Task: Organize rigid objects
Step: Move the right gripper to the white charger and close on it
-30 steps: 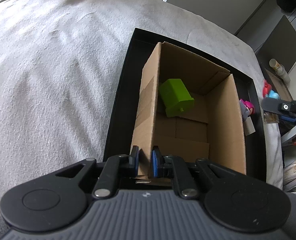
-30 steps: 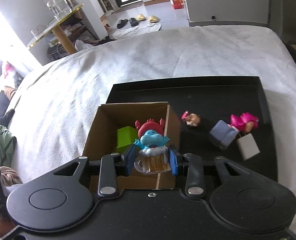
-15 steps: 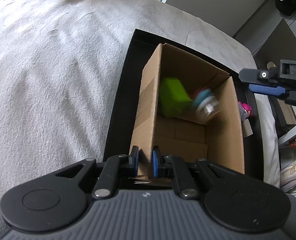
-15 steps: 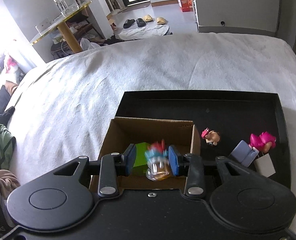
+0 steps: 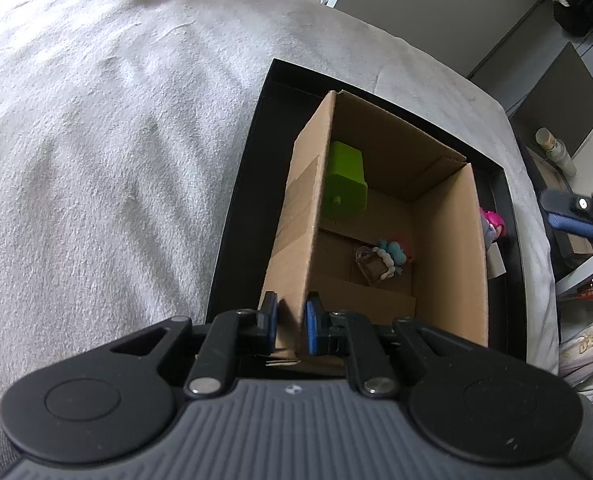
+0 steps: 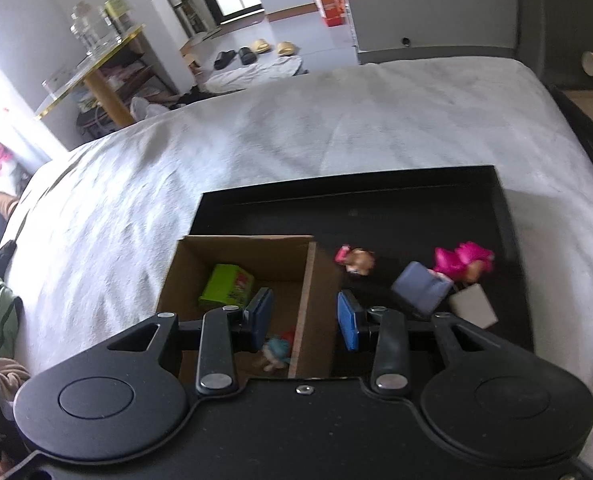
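Note:
An open cardboard box (image 5: 444,240) stands at the left end of a black tray (image 5: 240,216) on a bed. Inside it lie a green block (image 5: 344,184) and a blue figure with a red hat and a mug (image 5: 384,264), tipped on its side. My left gripper (image 5: 292,320) is shut on the box's near wall, at a corner. My right gripper (image 6: 304,316) hangs open above the box's right wall with nothing between its pads. Through it I see the box (image 6: 256,248), the green block (image 6: 226,286) and the blue figure (image 6: 276,350).
On the tray (image 6: 376,208) right of the box lie a small brown-and-pink figure (image 6: 356,260), a pink figure (image 6: 462,260), a grey-blue block (image 6: 420,288) and a white cube (image 6: 472,310). White bedding surrounds the tray. A desk, slippers and cabinets stand beyond the bed.
My right gripper let go of the blue figure, which dropped into the box and came to rest on its floor. The right gripper then drew to the right. My left gripper kept its hold.

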